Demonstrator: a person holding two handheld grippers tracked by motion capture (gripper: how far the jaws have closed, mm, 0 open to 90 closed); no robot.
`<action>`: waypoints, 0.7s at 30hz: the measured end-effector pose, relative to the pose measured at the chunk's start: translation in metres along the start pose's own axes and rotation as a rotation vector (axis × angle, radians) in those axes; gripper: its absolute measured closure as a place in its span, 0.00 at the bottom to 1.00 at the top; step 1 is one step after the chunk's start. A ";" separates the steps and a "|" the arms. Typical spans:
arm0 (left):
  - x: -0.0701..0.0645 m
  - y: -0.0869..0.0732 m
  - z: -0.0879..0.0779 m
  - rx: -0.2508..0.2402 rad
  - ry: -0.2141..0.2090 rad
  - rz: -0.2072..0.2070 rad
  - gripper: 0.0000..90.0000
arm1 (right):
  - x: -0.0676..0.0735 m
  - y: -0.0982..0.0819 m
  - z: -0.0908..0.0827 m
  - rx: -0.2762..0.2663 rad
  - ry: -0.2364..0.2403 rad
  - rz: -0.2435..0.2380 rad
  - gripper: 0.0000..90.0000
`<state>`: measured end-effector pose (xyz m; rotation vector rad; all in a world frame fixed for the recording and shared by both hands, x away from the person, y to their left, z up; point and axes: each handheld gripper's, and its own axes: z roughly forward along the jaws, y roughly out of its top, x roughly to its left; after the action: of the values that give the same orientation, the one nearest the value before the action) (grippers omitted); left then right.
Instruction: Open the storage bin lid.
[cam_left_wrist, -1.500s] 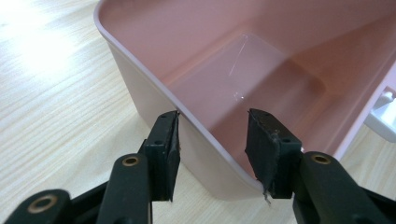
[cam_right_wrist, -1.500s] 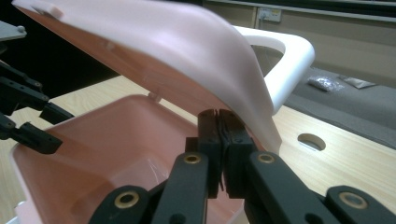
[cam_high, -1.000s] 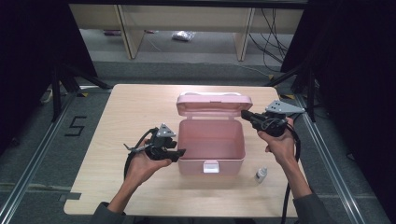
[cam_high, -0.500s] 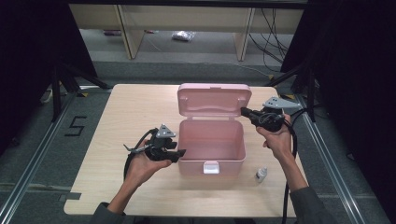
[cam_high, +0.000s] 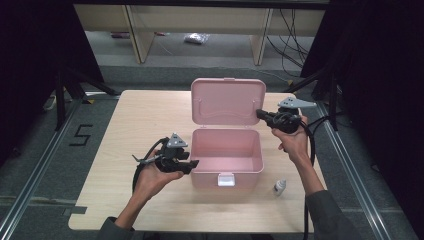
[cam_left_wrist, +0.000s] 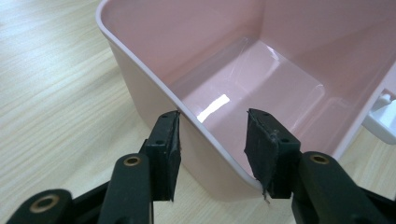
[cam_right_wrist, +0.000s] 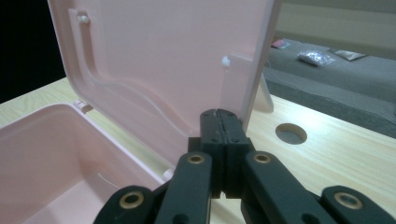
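A pink plastic box (cam_high: 210, 176) stands open and empty mid-table, its lid (cam_high: 227, 102) upright. My left gripper (cam_high: 194, 164) is at the box's front-left corner. In the left gripper view its jaws (cam_left_wrist: 212, 135) straddle the left wall (cam_left_wrist: 140, 79), one pad outside and one inside, both touching the rim. My right gripper (cam_high: 259, 114) is shut with nothing in it, its tips against the lid's right edge. In the right gripper view the closed tips (cam_right_wrist: 222, 116) sit just in front of the lid's inner face (cam_right_wrist: 163, 60), above the box's hollow (cam_right_wrist: 46, 154).
A small white bottle (cam_high: 280, 187) lies on the wooden table (cam_high: 145, 120) to the right of the box's front. The white latch (cam_high: 226, 179) hangs on the front wall. A round hole (cam_right_wrist: 291, 133) is in the tabletop behind the lid. Plastic bags lie on the floor beyond.
The lid has swung from half-raised to upright, with my right gripper moving back along with it. The left gripper and the box body have stayed put.
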<state>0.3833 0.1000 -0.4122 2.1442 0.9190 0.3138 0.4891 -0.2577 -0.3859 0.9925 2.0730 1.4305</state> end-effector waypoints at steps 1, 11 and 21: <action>0.000 0.000 0.000 0.000 0.000 0.001 0.61 | 0.000 0.000 0.001 0.005 0.002 0.019 1.00; 0.000 0.000 0.000 -0.003 0.004 -0.006 0.61 | -0.010 -0.006 0.006 0.034 -0.029 0.063 1.00; 0.000 0.000 0.000 -0.005 0.004 -0.007 0.60 | -0.009 -0.007 0.012 0.049 -0.029 0.032 0.99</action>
<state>0.3833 0.0996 -0.4124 2.1363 0.9270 0.3173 0.5007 -0.2585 -0.3972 1.0641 2.0899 1.3790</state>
